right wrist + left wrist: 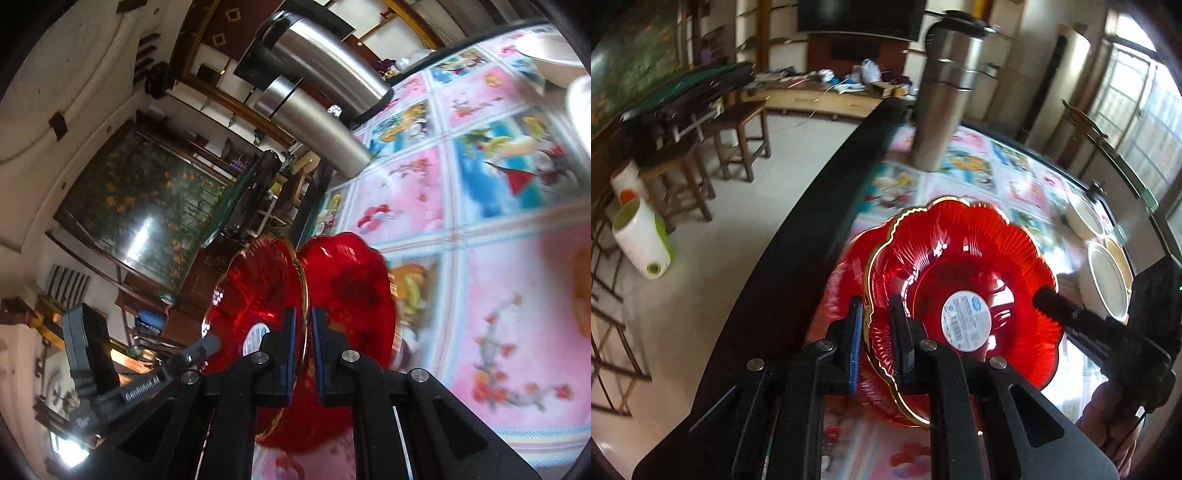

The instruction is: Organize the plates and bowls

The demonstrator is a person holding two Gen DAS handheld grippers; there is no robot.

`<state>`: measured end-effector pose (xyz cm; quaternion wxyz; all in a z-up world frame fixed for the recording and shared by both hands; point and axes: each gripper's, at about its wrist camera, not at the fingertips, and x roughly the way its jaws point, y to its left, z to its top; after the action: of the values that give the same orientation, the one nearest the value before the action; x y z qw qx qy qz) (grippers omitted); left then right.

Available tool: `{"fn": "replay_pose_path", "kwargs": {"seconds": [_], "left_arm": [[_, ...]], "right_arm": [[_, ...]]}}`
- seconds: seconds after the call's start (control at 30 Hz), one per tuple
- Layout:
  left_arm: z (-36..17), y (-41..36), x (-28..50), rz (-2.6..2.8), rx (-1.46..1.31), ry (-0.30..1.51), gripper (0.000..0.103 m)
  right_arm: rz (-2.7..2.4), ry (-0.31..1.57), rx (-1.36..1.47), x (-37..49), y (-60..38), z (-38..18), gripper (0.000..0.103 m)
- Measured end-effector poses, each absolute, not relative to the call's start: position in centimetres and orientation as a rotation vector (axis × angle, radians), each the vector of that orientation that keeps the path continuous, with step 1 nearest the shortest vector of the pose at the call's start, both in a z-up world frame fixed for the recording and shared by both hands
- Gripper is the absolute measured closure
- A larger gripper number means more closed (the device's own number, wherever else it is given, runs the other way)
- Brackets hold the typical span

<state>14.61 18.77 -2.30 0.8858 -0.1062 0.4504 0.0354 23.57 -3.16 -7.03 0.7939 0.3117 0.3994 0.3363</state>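
Note:
A red, flower-shaped glass plate (960, 266) with a gold rim and a round white sticker is held tilted just above the table (997, 177). My left gripper (876, 314) is shut on its near rim. A finger (1052, 301) of my right gripper touches the opposite rim. In the right wrist view the same plate (255, 288) stands on edge, and my right gripper (304, 317) is shut on its gold rim. A finger (208, 345) of the left gripper shows at the plate's left. The plate's red reflection (351, 295) lies in the glossy tabletop (498, 258).
Two white bowls (1108, 284) (1084, 218) sit at the table's right edge. Steel flasks (942, 92) (314, 122) stand at the far end. The dark table edge (812, 221) drops to a tiled floor with wooden stools (738, 140).

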Motion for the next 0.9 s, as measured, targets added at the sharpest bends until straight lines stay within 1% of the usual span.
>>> {"fn": "replay_pose_path", "kwargs": {"seconds": [0.2,0.43,0.7,0.73,0.87,0.9], "left_arm": [[-4.3,19.7,15.0,0.11,-0.251,0.944,0.092],[-5.1,18.3,14.6,0.168,-0.183,0.919,0.091],[-6.0,16.2,13.9,0.268,-0.066,0.883,0.089],[-6.1,15.9,13.9,0.282,-0.042,0.877,0.089],[-6.4,14.8,13.6,0.326,0.024,0.869,0.089],[-6.5,14.7,13.5,0.33,0.023,0.872,0.089]], "right_arm": [[0.679,0.862,0.524,23.7,-0.3,-7.8,0.095],[0.601,0.818,0.344,22.6,0.5,-8.0,0.093],[0.593,0.802,0.327,21.9,0.2,-7.9,0.091],[0.587,0.802,0.325,21.9,0.1,-7.9,0.089],[0.574,0.791,0.331,21.3,-0.4,-7.8,0.089],[0.57,0.79,0.336,21.2,-0.5,-7.7,0.087]]}}
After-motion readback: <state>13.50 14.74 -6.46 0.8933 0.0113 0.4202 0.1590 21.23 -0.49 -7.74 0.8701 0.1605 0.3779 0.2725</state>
